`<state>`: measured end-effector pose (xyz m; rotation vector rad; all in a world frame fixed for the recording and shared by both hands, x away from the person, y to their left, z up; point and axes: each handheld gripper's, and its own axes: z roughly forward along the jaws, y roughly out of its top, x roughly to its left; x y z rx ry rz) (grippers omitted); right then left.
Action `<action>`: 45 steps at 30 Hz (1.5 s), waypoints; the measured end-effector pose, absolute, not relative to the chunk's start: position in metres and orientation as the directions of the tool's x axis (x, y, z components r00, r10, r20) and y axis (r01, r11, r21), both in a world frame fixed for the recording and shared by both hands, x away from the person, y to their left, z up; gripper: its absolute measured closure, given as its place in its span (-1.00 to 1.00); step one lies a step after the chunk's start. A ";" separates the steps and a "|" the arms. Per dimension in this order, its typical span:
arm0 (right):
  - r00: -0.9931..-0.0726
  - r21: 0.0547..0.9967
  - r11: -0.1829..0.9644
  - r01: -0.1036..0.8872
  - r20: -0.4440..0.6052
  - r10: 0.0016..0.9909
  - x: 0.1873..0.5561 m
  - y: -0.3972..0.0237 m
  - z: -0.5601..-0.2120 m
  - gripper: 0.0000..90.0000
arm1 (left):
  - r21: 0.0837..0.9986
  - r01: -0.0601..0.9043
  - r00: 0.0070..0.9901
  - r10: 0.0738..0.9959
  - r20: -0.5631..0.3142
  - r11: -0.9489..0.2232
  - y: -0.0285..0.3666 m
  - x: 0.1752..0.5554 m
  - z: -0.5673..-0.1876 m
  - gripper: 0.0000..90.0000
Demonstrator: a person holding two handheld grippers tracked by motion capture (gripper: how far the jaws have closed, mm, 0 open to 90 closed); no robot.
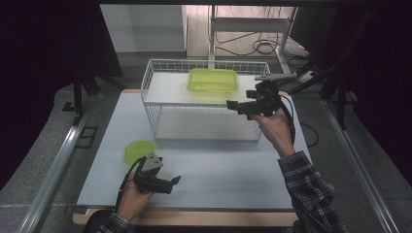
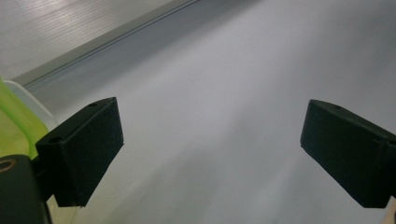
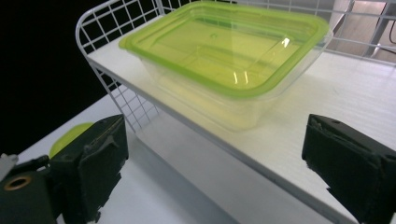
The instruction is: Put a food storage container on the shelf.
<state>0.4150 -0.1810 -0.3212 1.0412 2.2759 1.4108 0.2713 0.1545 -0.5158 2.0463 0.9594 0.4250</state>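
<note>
Green-lidded and clear-walled, the rectangular plastic food box (image 1: 213, 80) sits on the top shelf of the white wire rack (image 1: 160, 65), toward the right half of that white shelf board, lid on and level. In the high view its long axis runs left to right across the table, parallel to the rack's front edge, with one short end toward the right gripper (image 1: 232, 104). That gripper is held at shelf height just off the rack's right front corner, jaws pointing left toward the box, apart from it and closed on nothing. The right gripper view adds what the high view cannot: the box (image 3: 224, 60) has a see-through tub under a lime lid with a raised rim, and it lies diagonally in that frame, one corner nearest the camera; the two black jaws stand wide with only shelf edge and table between them. The left gripper (image 1: 176, 180) rests low near the front left of the grey table (image 1: 218, 170), held in the person's left hand (image 1: 131, 194), its tips pointing right. The left gripper view shows its jaws spread wide over bare table surface, gripping nothing, with a sliver of green at the frame's left edge. The high view places that as a small round green lid (image 1: 139, 150) lying flat on the table just behind the left gripper.
</note>
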 end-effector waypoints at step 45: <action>-0.719 0.839 0.367 0.401 0.040 0.694 0.359 -0.203 -0.410 -0.98 | 0.775 0.479 0.673 0.739 -0.023 -0.412 0.151 0.272 -0.519 -0.88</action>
